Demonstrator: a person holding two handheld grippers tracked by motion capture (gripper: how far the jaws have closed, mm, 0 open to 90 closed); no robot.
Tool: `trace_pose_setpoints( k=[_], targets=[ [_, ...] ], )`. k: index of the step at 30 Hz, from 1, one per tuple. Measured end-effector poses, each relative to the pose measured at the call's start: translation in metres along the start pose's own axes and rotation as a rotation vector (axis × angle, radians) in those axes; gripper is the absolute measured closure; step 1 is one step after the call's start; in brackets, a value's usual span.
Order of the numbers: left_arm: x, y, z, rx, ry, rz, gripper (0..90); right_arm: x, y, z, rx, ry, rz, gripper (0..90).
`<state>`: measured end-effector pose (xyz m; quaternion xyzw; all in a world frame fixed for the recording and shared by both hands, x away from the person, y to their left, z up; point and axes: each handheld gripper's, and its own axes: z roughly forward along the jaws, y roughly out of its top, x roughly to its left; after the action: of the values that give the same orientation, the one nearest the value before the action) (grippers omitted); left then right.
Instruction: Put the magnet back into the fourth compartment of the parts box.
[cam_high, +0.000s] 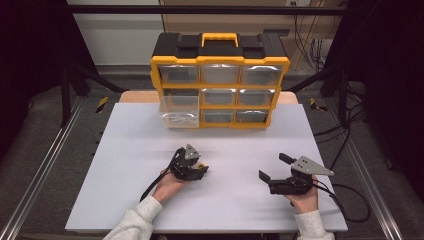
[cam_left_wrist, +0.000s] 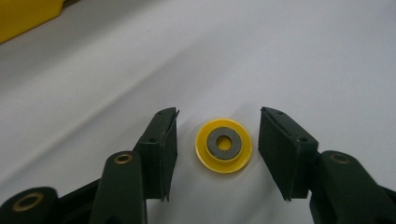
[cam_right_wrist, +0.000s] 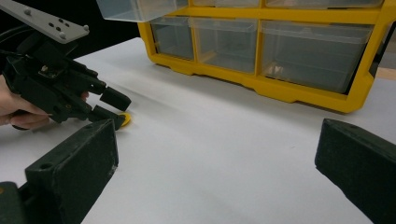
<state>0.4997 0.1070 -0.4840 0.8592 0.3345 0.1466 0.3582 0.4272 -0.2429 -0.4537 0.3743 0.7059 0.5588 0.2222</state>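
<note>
- The step: picking up the disc (cam_left_wrist: 223, 145), which lies flat on the white bench (cam_high: 150, 200) between the left tool's (cam_left_wrist: 218, 133) half-open jaws, touched by neither
- Next I think the jaws must close more, then lift
- The disc is yellow, round, grey ring in its middle
- The right tool (cam_high: 276, 167) rests wide open, holding nothing

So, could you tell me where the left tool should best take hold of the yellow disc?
Probably across its outer rim, from above: the yellow disc lies flat on the white table between the left tool's open jaws, which straddle it without touching.
</note>
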Motion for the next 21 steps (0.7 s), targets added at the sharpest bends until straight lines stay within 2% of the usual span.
trace_pose_setpoints(
  k=[16, 21],
  targets=[
    [-0.0028, 0.0003, 0.0002, 0.013, 0.021, -0.005, 61.0, -0.0002, 0.0005, -0.0006, -0.001, 0.0, 0.005, 0.1],
    [-0.0026, 0.0005, 0.0001, 0.013, 0.021, -0.014, 61.9, -0.0003, 0.0005, -0.0007, -0.003, 0.0, 0.004, 0.1]
  ],
)
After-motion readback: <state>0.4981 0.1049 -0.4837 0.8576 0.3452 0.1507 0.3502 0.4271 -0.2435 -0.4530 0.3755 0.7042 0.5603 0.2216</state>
